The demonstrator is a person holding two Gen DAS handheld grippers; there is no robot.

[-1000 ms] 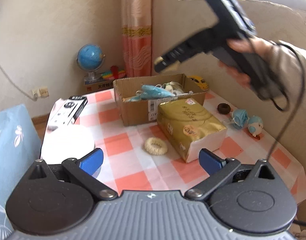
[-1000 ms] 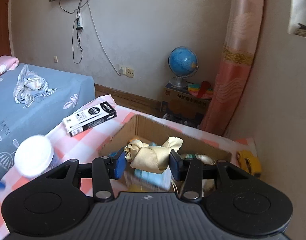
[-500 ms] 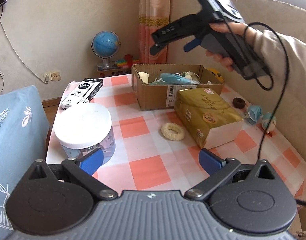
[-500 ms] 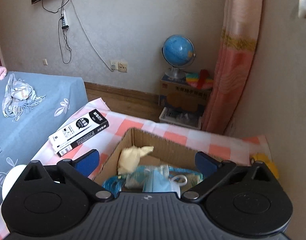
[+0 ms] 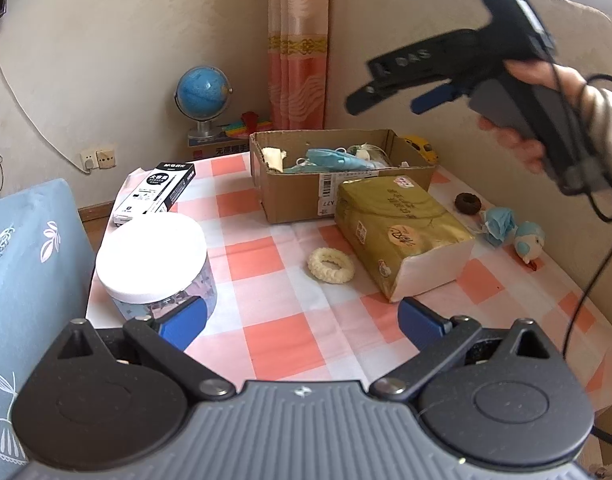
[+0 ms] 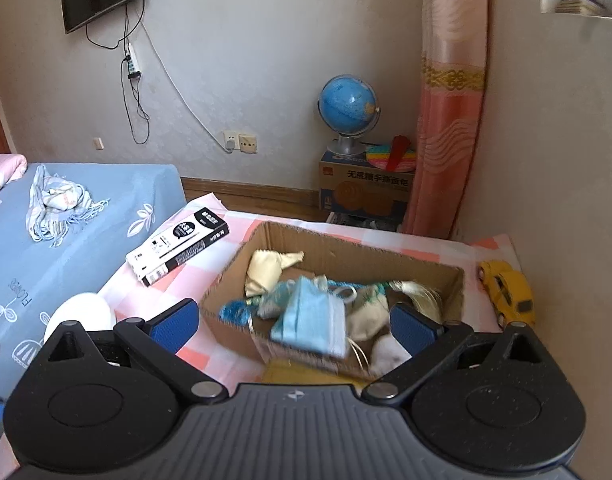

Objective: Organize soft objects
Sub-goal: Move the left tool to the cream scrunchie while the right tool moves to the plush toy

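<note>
A cardboard box [image 5: 294, 196] [image 6: 234, 268] stands at the far side of the checked table. In it lie a cream cloth [image 6: 266, 272], a blue face mask [image 6: 309, 316] and other soft bits. My right gripper [image 6: 292, 320] hovers above the box, open and empty; a hand holds it high at the right in the left wrist view [image 5: 389, 96]. My left gripper [image 5: 302, 322] is open over the near table with nothing between its fingers. A cream knitted ring [image 5: 330, 265], a brown ring [image 5: 467, 202], a crumpled blue mask [image 5: 499, 220] and a small blue plush toy [image 5: 529, 240] lie on the cloth.
A gold tissue pack [image 5: 401, 236] lies in front of the box. A clear jar with a white lid [image 5: 152, 258] stands at the near left, a black-and-white box [image 5: 156, 192] behind it. A yellow toy car [image 6: 507, 292] sits by the wall. A blue bed [image 6: 66, 216] borders the table on the left.
My right gripper opened and let the cream cloth drop into the box, then drew back a little. The left gripper stayed open and almost still.
</note>
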